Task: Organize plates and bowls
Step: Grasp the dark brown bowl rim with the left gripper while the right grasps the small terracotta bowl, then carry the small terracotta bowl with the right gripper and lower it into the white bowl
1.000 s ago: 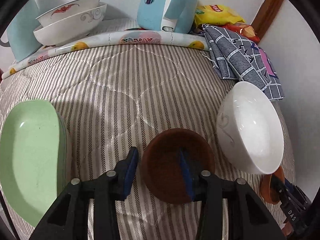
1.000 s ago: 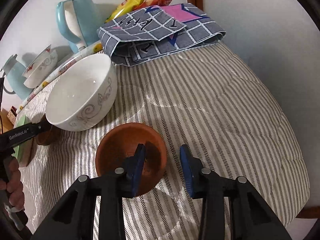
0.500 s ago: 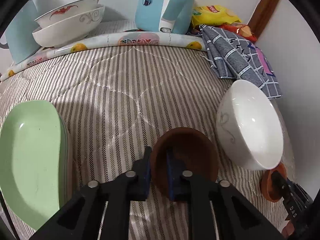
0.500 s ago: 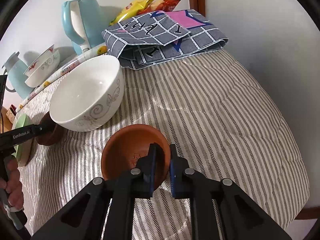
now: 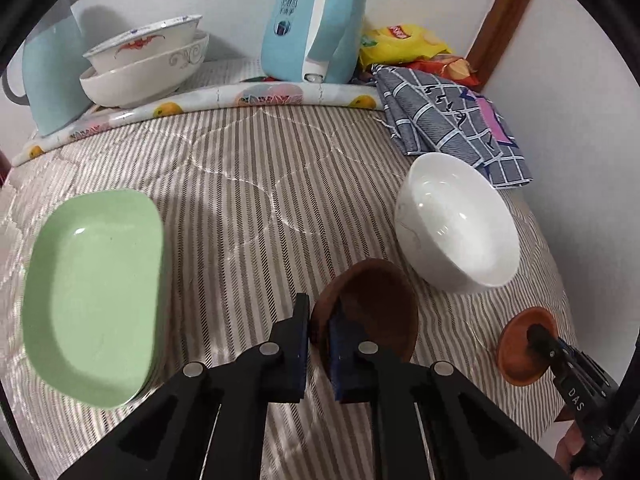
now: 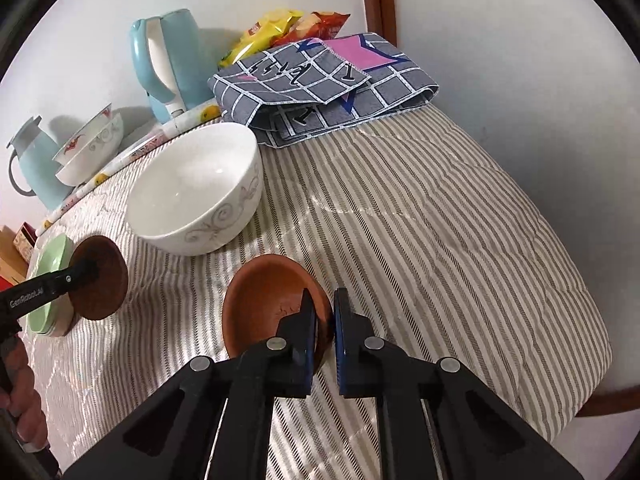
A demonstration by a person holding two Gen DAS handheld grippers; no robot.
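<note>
Left gripper (image 5: 319, 340) clamping brown dish (image 5: 372, 304), right gripper (image 6: 325, 330) clamping orange dish (image 6: 268, 300)

A wide bare stretch of the striped quilt (image 5: 248, 184) lies open between the green plate stack (image 5: 94, 292) on the left and the white bowl (image 5: 456, 224) on the right. The far edge is blocked by the stacked patterned bowls (image 5: 148, 64), the blue kettle (image 5: 316, 20) and the thermos jug (image 5: 50, 76). The folded checked cloth (image 6: 324, 88) and snack bags (image 6: 284, 28) fill the far right corner. Right of the white bowl (image 6: 196, 192), the quilt runs free to the wall
</note>
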